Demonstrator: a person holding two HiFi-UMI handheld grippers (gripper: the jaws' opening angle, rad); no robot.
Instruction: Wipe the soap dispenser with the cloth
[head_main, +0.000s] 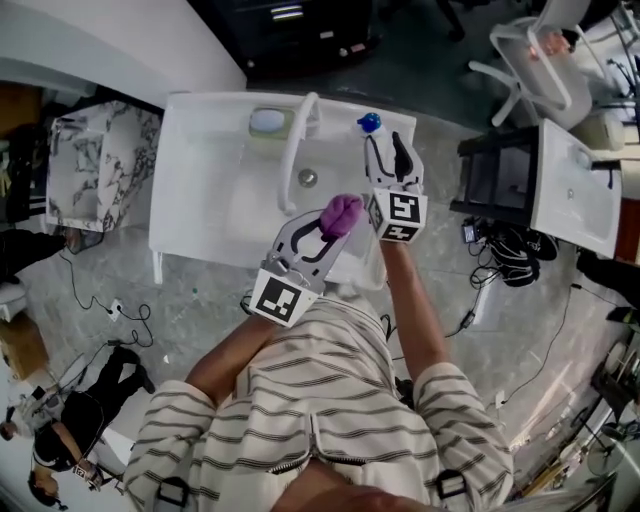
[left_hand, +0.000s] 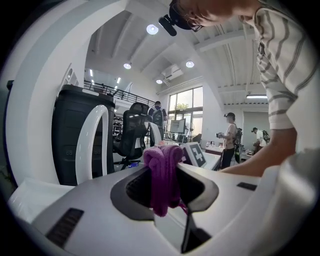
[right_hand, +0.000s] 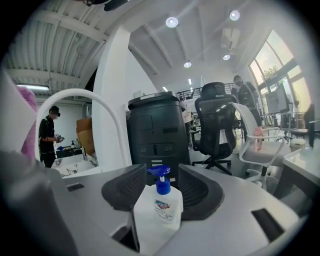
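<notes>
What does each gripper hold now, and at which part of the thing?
The left gripper clamps the cloth by its bunched middle. The right gripper holds nothing: its jaws stand open, with the dispenser between them, not gripped.

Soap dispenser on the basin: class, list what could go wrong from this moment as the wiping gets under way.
1. The soap dispenser stands between the right tool's open jaws, ungripped; a push from the cloth might tip it.
2. It stands near the basin's far right corner, so it could slide off.
3. The cloth is bunched tight in the left tool, so little of it may reach the bottle.
</notes>
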